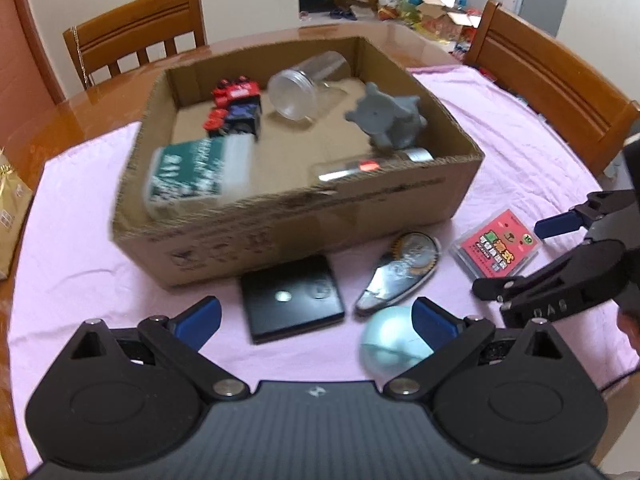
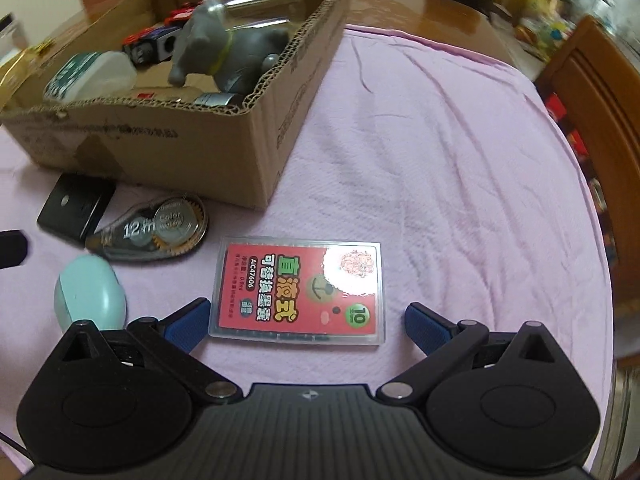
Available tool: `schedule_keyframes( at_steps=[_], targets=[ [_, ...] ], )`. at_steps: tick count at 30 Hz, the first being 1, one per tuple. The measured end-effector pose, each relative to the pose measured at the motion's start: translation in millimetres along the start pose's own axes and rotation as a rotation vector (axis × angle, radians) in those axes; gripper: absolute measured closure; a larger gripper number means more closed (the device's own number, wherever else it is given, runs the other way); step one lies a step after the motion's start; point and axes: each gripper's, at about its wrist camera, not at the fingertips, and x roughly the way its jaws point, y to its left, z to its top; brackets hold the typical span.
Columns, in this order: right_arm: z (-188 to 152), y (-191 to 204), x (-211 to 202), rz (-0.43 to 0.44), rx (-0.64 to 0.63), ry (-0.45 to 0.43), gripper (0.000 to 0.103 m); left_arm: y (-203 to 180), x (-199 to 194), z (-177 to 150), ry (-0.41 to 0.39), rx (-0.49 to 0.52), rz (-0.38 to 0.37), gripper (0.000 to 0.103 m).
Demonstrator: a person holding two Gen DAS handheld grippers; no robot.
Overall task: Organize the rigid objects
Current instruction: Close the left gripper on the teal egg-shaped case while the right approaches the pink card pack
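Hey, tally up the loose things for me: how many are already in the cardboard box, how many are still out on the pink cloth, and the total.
In the cardboard box: 5 (green-labelled box, red and black toy, clear jar, grey animal figure, clear tube)
On the pink cloth: 4 (black case, correction tape, mint egg-shaped thing, red refill pack)
Total: 9

A home dining room.
A glossy wooden table under a pink cloth stands among wooden dining chairs, with plain cream walls and household clutter heaped on the floor behind.
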Motion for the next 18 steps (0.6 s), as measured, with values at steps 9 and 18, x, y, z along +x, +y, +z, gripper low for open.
schedule_keyframes(
  at_steps=[9,18],
  targets=[
    [-8.1,-6.8,-3.6,0.03,-0.059,-0.038,0.0,-30.9,29.1,-2.6,0.027,-0.091,0.093,0.002],
    [-8.4,-10.6,-4.7,0.06,-0.123,-0.03,0.0,-28.4,20.7,-24.3,0.065,-0.101,0.123,0.001]
  ],
)
